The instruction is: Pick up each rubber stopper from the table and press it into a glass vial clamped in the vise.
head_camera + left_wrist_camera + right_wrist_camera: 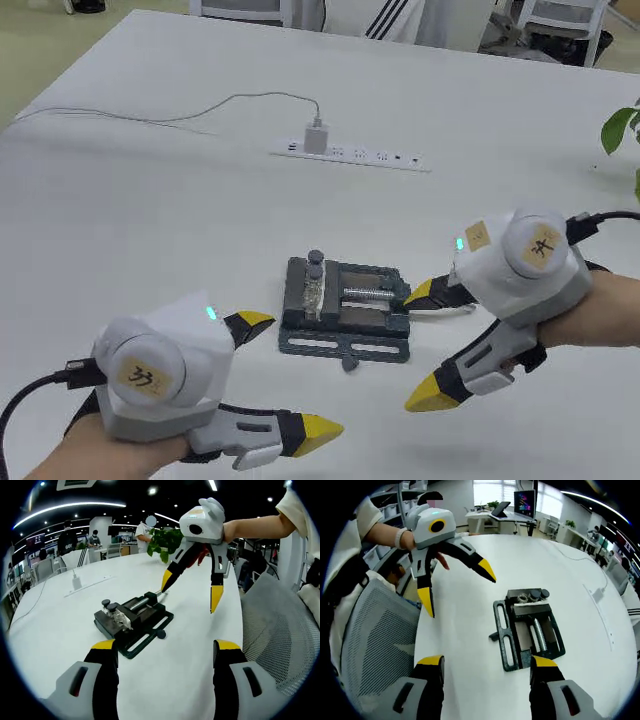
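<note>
You held the left tool [293, 375] low, at 7 o'clock from the vise [345, 312]. Your hand was wrapped behind its body, and its yellow-tipped jaws pointed toward 3 o'clock, spread wide apart. Your right tool [424, 348] hung at 4 o'clock from the vise, with your wrist coming in from 3 o'clock. Its jaws pointed toward 8 o'clock, also wide apart, and the upper tip was just beside the vise's screw end.

The vise sat flat on the desk [150, 220] between the two tools. Glass vials [314, 292] stood upright in its jaws at the 9 o'clock end, two of them capped by dark stoppers [315, 258].

The left sticker [145, 378], on the back of the left tool, carried handwriting that looked like "33". The right sticker [543, 247] bore a handwritten mark I could not read.
</note>
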`<action>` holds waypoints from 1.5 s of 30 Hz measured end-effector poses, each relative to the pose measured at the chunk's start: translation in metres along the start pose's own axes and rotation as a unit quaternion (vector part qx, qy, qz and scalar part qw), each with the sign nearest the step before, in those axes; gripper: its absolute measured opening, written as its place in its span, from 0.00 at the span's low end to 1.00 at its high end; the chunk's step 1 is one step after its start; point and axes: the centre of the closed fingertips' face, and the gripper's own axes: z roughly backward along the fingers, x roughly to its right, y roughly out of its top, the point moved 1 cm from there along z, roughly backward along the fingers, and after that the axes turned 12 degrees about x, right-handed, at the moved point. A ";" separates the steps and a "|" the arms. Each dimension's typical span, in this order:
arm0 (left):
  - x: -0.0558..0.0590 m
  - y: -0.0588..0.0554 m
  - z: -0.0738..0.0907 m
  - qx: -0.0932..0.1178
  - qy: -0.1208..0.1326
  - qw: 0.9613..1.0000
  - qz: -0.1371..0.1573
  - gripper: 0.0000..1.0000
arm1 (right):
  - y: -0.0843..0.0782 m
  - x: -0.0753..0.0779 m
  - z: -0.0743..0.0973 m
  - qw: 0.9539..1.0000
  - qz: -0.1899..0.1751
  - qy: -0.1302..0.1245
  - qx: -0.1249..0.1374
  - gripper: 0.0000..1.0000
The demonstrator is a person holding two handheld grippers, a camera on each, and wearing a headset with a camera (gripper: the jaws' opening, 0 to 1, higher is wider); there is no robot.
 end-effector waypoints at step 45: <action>0.001 -0.018 -0.055 -0.105 -0.069 0.986 -0.111 0.31 | -0.059 -0.031 0.039 0.979 -0.141 -0.105 0.100 0.95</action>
